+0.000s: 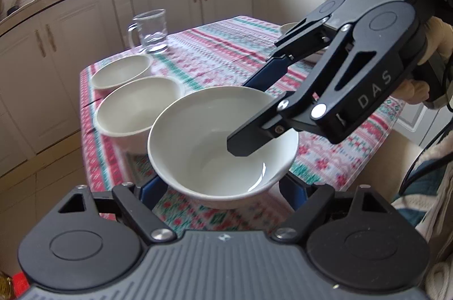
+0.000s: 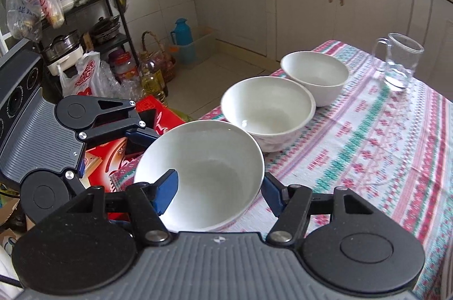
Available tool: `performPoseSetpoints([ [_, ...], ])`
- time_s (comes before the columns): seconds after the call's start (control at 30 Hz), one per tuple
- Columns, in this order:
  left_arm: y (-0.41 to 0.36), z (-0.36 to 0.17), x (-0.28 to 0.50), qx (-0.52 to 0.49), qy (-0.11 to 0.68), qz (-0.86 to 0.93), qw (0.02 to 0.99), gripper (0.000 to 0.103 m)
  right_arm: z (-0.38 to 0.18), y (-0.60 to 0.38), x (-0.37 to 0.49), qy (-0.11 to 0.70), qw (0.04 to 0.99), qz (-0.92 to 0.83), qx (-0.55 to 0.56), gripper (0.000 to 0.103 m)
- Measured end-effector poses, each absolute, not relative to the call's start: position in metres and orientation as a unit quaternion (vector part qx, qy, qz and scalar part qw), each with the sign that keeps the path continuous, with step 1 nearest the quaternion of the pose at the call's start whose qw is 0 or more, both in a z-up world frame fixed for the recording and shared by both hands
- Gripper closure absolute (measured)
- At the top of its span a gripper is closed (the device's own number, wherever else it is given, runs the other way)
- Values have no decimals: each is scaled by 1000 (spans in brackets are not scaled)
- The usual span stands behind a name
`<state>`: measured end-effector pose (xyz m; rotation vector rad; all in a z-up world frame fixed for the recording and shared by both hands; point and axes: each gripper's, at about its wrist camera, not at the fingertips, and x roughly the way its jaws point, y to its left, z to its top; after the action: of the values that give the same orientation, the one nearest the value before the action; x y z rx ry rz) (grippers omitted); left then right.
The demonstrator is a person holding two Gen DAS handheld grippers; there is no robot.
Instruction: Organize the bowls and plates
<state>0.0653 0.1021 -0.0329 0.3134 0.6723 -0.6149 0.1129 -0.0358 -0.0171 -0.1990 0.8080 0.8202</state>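
A white bowl (image 1: 223,147) is gripped from two sides, raised and tilted above the near edge of the tabletop (image 1: 215,51), its mouth facing up and leaning toward the left tongs. Being round, it offers no long axis to call. Two more white bowls (image 2: 269,110) (image 2: 315,75) are lined up behind it along the tabletop's left edge, the nearer one just beside the gripped bowl, rims close together. A glass mug (image 2: 399,62) is seen upright near the far corner. To the right of the bowls a broad stretch of patterned cloth is left open; past the left edge the floor drops away to a red box (image 2: 113,147) and cluttered shelves.

The left tongs (image 1: 223,192) are set narrow around the bowl's lower wall, blue pads against its sides. The right tongs (image 2: 218,192) are clamped on the rim, one pad (image 2: 167,191) inside the bowl, the other outside.
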Motion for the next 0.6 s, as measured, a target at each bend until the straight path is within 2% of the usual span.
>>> performPoseSetpoints([
  [0.6,26,-38,91,166,320,-364,859,18,-18,-118,109,383,868,308,-64,33],
])
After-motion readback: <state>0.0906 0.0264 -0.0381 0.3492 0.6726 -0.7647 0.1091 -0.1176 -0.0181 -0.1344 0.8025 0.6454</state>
